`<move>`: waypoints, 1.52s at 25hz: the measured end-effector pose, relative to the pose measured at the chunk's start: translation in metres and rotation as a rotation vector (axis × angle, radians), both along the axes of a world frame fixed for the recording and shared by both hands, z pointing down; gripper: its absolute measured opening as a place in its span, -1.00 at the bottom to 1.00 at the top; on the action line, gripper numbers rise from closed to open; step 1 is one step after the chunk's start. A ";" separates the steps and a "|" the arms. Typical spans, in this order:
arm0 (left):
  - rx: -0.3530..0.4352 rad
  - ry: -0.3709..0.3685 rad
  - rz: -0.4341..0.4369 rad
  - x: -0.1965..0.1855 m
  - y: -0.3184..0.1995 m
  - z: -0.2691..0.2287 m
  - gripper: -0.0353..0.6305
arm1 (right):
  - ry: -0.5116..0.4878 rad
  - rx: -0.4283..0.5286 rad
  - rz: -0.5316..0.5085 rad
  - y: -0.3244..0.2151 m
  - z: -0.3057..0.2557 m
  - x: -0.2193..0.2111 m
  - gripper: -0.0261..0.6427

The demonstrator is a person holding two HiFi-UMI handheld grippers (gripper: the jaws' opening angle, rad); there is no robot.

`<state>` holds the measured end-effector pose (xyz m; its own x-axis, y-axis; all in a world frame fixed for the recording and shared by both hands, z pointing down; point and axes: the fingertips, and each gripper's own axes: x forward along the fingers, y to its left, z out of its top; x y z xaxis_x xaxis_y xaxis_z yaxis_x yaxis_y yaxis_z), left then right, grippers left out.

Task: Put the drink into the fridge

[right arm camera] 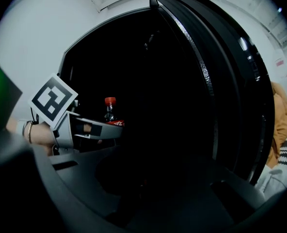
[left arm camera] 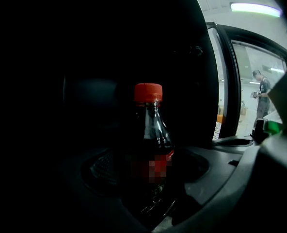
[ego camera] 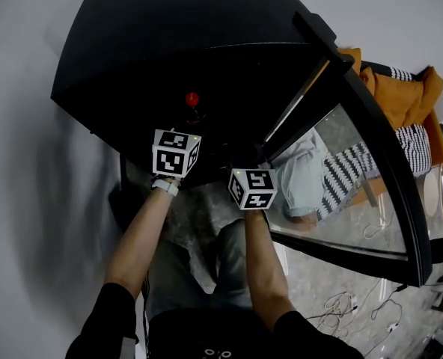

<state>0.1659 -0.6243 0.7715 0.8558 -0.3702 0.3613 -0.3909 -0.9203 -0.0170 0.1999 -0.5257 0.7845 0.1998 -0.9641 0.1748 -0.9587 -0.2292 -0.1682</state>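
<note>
Gripping drink bottle [left arm camera: 151, 135] inside fridge [ego camera: 169, 43], left tool [left arm camera: 148, 183]; right tool [right arm camera: 148, 178] spread, empty

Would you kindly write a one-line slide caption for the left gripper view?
Left gripper holds a red-capped drink bottle upright inside the dark fridge, door open to the right.

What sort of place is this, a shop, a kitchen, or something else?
Probably a workroom or lab, not a home kitchen: a black glass-door drinks fridge stands open, loose cables lie on the hard floor, and a strip light runs overhead.
</note>
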 end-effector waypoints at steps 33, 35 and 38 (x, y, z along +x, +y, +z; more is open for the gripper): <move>-0.105 -0.060 -0.055 -0.120 0.116 -0.091 -0.32 | -0.060 -0.138 0.008 0.092 -0.116 -0.073 -0.92; -0.117 -0.060 -0.046 -0.131 0.133 -0.116 -0.40 | -0.060 -0.146 0.016 0.105 -0.143 -0.083 -0.92; -0.129 -0.054 -0.042 -0.149 0.157 -0.156 -0.59 | -0.065 -0.158 0.027 0.124 -0.182 -0.097 -0.92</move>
<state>0.0167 -0.4675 0.6158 0.8185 -0.3526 0.4535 -0.4307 -0.8991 0.0783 0.1029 -0.4014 0.6022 0.2084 -0.9181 0.3371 -0.9403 -0.2829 -0.1892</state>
